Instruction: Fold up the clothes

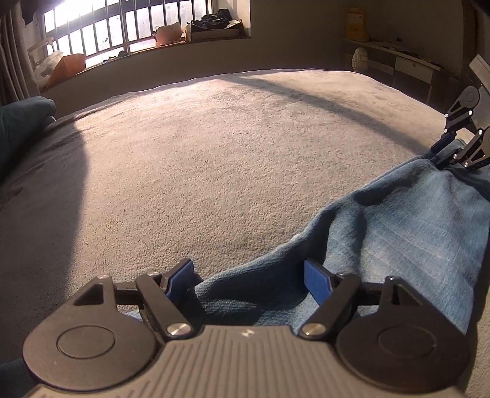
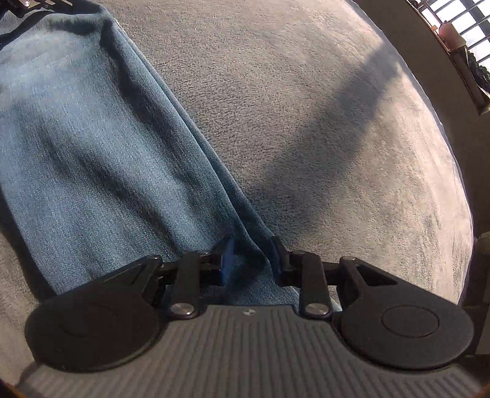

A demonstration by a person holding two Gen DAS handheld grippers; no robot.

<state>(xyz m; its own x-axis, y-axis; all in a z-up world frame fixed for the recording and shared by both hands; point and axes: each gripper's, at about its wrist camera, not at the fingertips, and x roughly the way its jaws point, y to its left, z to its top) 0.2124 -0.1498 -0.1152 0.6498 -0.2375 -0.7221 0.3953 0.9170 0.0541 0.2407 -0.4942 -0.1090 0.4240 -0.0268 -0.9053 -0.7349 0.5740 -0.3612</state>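
Note:
A pair of blue jeans (image 1: pixel 407 226) lies on a grey carpeted surface (image 1: pixel 199 153). In the left wrist view my left gripper (image 1: pixel 248 277) stands wide open around one end of the jeans, the denim edge lying between its blue pads. The right gripper (image 1: pixel 450 150) shows at the far right, at the other end of the jeans. In the right wrist view the jeans (image 2: pixel 92 147) run up to the left, and my right gripper (image 2: pixel 251 260) is partly closed with the denim edge pinched between its pads. The left gripper (image 2: pixel 36 4) shows at the top left corner.
A dark teal cloth (image 1: pixel 18 128) lies at the left edge of the surface. A barred window (image 1: pixel 122 27) with boxes and bags on its sill is behind. A desk with drawers (image 1: pixel 407 64) stands at the back right. The surface's far edge (image 2: pixel 459 171) curves along the right.

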